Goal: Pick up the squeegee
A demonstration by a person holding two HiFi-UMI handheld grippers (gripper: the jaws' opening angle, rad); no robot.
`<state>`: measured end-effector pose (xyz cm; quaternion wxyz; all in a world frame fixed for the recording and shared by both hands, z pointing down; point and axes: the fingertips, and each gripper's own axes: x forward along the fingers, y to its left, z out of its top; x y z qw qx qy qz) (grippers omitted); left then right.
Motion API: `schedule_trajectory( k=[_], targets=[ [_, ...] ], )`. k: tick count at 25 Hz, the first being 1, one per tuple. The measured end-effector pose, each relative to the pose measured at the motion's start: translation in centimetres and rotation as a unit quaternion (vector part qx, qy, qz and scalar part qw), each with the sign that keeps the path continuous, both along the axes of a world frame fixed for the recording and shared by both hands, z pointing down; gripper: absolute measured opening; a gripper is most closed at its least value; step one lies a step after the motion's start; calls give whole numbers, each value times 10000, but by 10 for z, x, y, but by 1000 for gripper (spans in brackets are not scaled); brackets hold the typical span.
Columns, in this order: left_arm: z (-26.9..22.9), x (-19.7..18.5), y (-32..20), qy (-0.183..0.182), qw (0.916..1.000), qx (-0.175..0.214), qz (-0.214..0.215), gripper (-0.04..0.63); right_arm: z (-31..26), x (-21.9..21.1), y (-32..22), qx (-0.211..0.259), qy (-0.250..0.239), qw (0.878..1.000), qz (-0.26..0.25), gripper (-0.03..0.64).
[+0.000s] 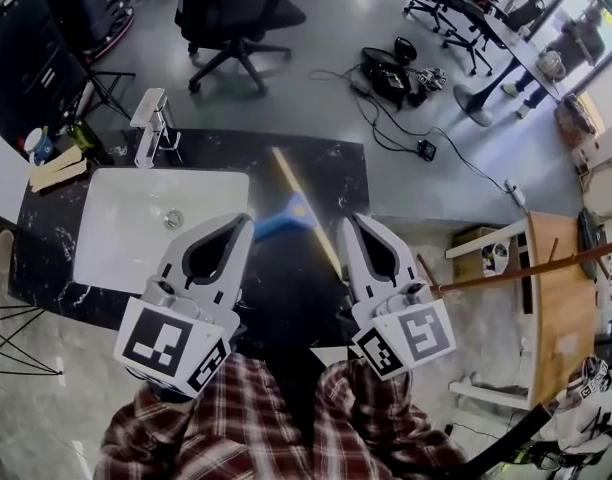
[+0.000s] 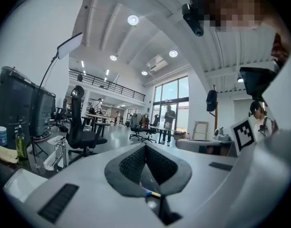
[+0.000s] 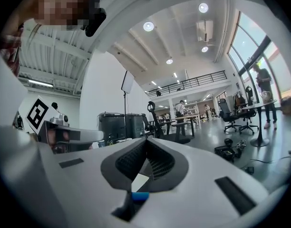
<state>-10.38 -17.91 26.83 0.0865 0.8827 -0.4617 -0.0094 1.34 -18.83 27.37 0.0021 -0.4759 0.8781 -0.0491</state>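
The squeegee (image 1: 289, 215) lies on the black marble counter (image 1: 326, 173), a long yellow strip with a blue part crossing it. Both grippers hover level over the counter's near edge, one on each side of it. My left gripper (image 1: 242, 224) is shut and empty, its tip just left of the blue part. My right gripper (image 1: 348, 222) is shut and empty too, its tip just right of the yellow strip. In the left gripper view the jaws (image 2: 145, 147) meet, with a sliver of blue and yellow below them. The right gripper view shows closed jaws (image 3: 146, 142) above a blue patch (image 3: 140, 197).
A white sink basin (image 1: 111, 230) with a chrome faucet (image 1: 151, 120) sits in the counter to the left. A cup and bottles (image 1: 41, 148) stand at its far left corner. Beyond are an office chair (image 1: 231, 18) and floor cables (image 1: 401, 78); a wooden table (image 1: 556, 298) stands right.
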Motion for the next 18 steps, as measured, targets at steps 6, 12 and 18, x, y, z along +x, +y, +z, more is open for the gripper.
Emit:
schedule_trajectory(
  k=[6, 12, 18],
  targets=[
    [-7, 13, -12, 29, 9999, 115, 82, 9, 0, 9, -9, -62, 76, 9999, -58, 12],
    [-18, 23, -21, 295, 9992, 241, 92, 11, -4, 12, -19, -86, 114, 9997, -206, 12],
    [-15, 22, -28, 403, 9990, 177, 115, 29, 1, 12, -25, -138, 129, 9994, -285, 12]
  ],
)
